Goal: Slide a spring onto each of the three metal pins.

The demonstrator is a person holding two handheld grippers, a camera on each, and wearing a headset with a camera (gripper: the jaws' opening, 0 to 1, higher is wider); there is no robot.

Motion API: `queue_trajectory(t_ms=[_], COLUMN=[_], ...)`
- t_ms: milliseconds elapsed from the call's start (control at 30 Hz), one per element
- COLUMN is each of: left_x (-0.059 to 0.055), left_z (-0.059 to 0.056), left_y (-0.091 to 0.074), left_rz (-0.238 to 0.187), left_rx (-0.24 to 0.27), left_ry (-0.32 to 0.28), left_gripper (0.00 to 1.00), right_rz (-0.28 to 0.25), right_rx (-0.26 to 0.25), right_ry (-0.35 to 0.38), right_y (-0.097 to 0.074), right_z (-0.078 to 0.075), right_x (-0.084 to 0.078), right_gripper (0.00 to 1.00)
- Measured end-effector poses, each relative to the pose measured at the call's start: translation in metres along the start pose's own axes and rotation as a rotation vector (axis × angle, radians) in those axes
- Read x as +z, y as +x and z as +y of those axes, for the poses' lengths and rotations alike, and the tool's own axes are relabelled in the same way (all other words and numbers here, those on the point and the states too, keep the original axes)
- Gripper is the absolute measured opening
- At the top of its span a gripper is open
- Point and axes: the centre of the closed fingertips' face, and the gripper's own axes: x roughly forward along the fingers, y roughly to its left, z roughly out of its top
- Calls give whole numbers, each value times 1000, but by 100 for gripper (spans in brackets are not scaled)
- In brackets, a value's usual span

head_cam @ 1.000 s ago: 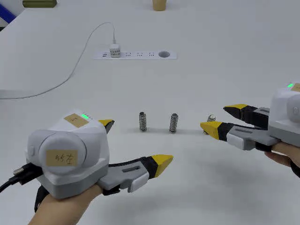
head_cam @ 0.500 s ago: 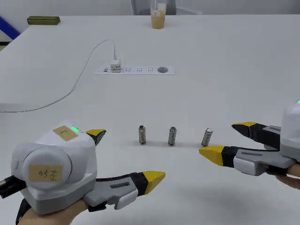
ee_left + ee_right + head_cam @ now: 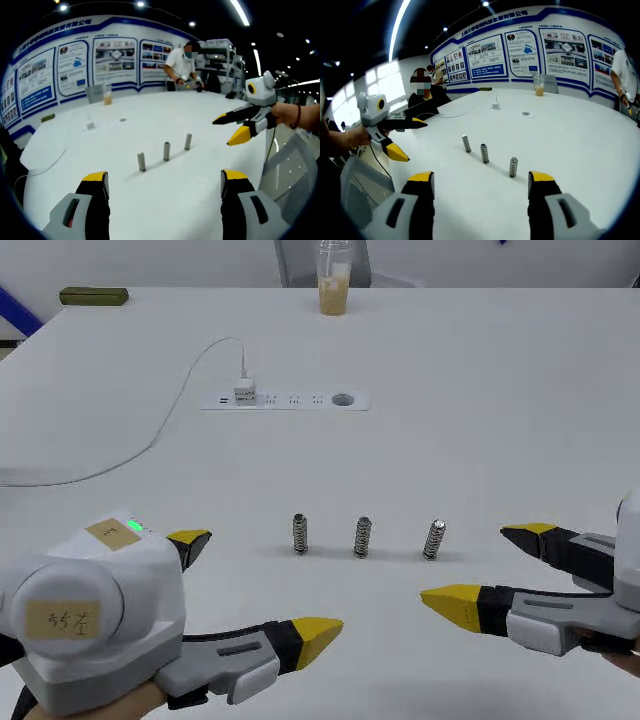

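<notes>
Three short metal pins stand in a row on the white table, each with a coiled spring around it: the left pin (image 3: 300,534), the middle pin (image 3: 362,537) and the right pin (image 3: 433,539), which leans slightly. The same row shows in the left gripper view as left pin (image 3: 141,161), middle pin (image 3: 166,151) and right pin (image 3: 188,141). My left gripper (image 3: 255,585) is open, near-left of the row, holding nothing. My right gripper (image 3: 487,563) is open, just right of the right pin and apart from it, with nothing between its jaws.
A white power strip (image 3: 285,400) with a plugged charger and a cable trailing left lies beyond the pins. A cup of drink (image 3: 333,285) stands at the far edge and a dark flat object (image 3: 93,296) at far left. People stand beyond the table (image 3: 182,62).
The head camera has tilted up. My right gripper has drawn back from the right pin toward me, still open. My left gripper has dropped a little nearer to me.
</notes>
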Motion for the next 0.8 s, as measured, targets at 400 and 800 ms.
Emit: queue_trajectory(t_ms=[400, 800], left_x=[-1, -1], left_z=[4, 5], left_y=[-10, -13], left_rz=[-9, -2], left_rx=[27, 30], left_ry=[-10, -4], left_gripper=[96, 96], right_rz=[9, 7], right_rx=[-14, -20], right_ry=[-23, -21], right_y=[-7, -17], right_z=[11, 16], right_x=[-3, -10], right_gripper=[81, 84])
